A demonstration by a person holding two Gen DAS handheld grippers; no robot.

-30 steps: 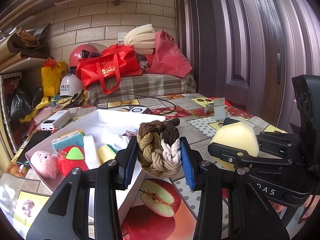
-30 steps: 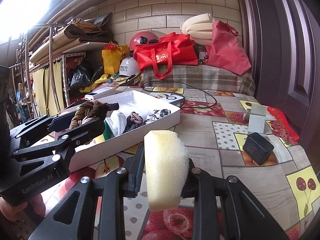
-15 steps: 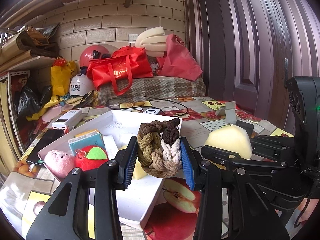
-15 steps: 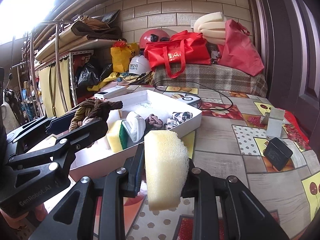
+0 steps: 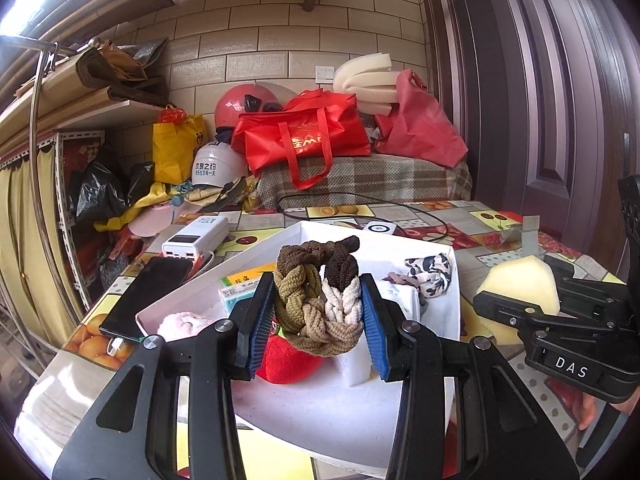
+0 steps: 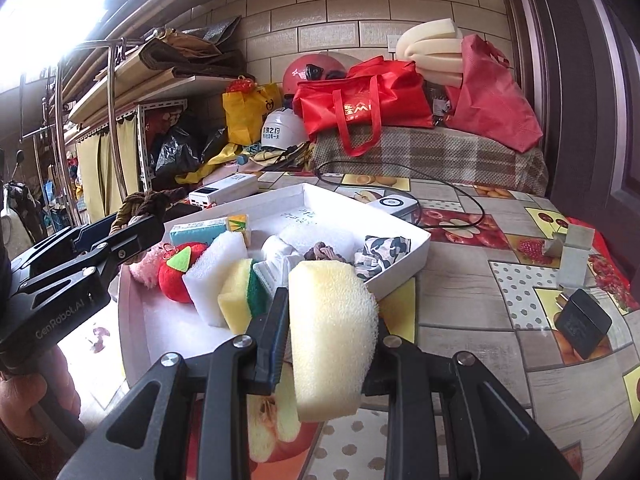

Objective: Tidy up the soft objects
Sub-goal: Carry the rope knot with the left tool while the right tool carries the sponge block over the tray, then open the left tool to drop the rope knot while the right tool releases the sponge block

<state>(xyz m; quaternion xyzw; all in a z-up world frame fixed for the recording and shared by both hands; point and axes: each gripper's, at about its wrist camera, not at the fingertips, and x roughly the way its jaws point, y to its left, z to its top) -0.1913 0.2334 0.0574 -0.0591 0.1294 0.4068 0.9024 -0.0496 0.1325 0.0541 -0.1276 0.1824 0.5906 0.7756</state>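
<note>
My left gripper [image 5: 318, 312] is shut on a braided brown, olive and cream hair band [image 5: 320, 300] and holds it above the near end of the white tray [image 5: 340, 420]. It also shows in the right wrist view [image 6: 136, 232]. My right gripper [image 6: 328, 340] is shut on a pale yellow sponge [image 6: 332, 336], just outside the tray's near right side [image 6: 396, 276]. The sponge also shows in the left wrist view [image 5: 520, 292]. In the tray lie a red plush strawberry [image 6: 176, 276], a pink plush [image 6: 146, 270], a white sponge [image 6: 216, 276], a yellow-green scrub sponge [image 6: 240, 296] and scrunchies [image 6: 380, 256].
A phone [image 5: 148, 296] and a white power bank [image 5: 196, 236] lie left of the tray. A white charger with a black cable [image 6: 392, 204] sits behind it. A black box [image 6: 582, 322] and a grey block [image 6: 572, 252] stand on the right. Bags and helmets pile at the back.
Both grippers have moved left, over and towards the tray. The hair band now hangs above the tray's inside; the sponge has come close to the tray's right side. Both grips are unchanged.
</note>
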